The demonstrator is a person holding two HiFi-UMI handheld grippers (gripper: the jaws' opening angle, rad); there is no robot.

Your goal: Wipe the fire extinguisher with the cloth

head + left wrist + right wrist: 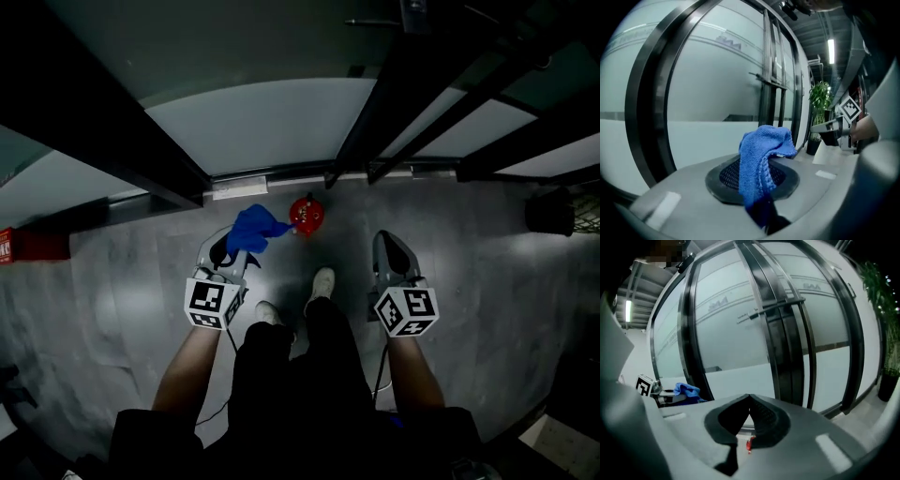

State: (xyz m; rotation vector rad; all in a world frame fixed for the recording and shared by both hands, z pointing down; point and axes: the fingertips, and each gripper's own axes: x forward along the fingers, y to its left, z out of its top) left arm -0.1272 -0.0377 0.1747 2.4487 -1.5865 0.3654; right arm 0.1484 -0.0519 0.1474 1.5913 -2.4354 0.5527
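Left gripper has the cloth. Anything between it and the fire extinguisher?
Nothing visible does. In the head view the left gripper is shut on the blue cloth, and the cloth's tip reaches toward the red fire extinguisher standing by the glass wall. The person's shoe is nearer the person, off that line.

Dim grey polished floor (122, 291), frosted glass panels (262, 122) in dark metal frames (394, 103), potted plant (820, 101) beyond

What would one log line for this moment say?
left gripper: shut on blue cloth | right gripper: shut, empty | fire extinguisher: standing on floor by glass wall | wiping: not seen yet
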